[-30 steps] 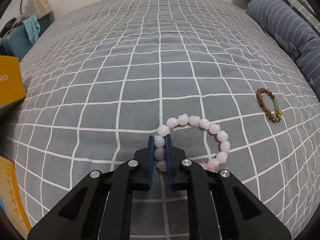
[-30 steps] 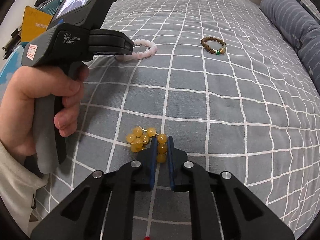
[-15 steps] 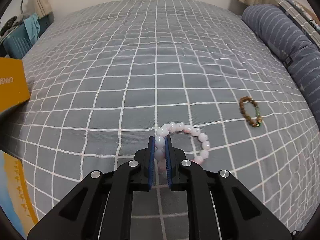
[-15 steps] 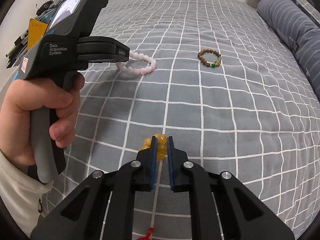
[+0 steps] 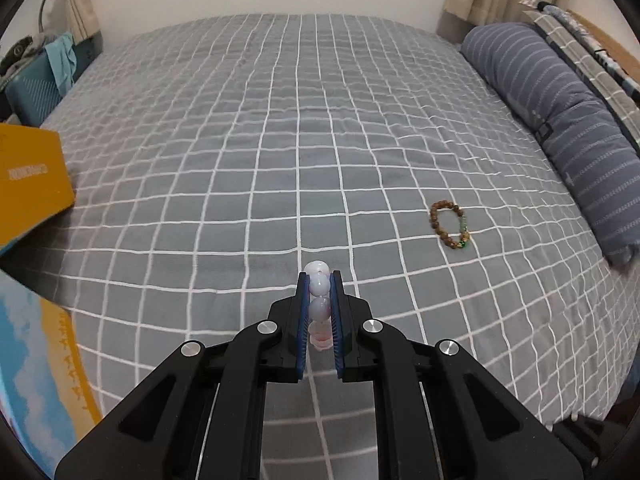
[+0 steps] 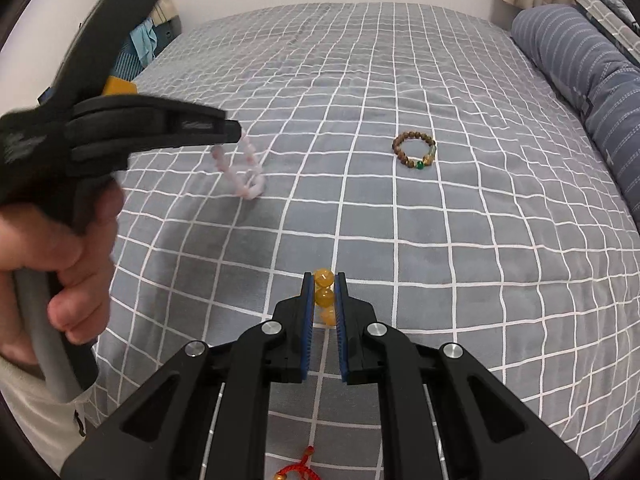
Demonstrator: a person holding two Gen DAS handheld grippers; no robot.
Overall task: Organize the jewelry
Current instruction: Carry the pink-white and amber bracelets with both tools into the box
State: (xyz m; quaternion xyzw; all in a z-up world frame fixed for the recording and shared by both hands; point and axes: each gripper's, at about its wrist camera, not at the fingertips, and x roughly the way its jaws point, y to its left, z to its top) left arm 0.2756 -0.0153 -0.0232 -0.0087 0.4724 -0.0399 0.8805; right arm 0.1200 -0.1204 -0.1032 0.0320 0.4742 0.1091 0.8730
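1. The pink bead bracelet (image 5: 319, 294) is pinched between the blue pads of the left tongs (image 5: 319, 284); in the right wrist view it hangs as a blurred loop (image 6: 244, 168) from their tip, clear of the bed (image 5: 280, 140).
2. The yellow bead bracelet (image 6: 324, 294) is clamped in the right tongs (image 6: 324, 286) — a few beads show between the pads, and a red cord end (image 6: 302, 466) dangles below the tongs' body.
3. A brown wooden-bead bracelet (image 5: 450, 226) with a green bead lies flat on the grey checked bedspread, well apart from both tongs, on the side toward the pillow.
4. A person's hand (image 6: 60, 240) grips the handle of the left tongs; a pale sleeve (image 6: 36, 412) shows beneath it.
5. A blue striped pillow (image 5: 560, 120) runs along the bed's right edge — a yellow box (image 5: 28, 184) sits at the left edge, and a teal basket (image 5: 32, 92) stands beyond it beside the bed.
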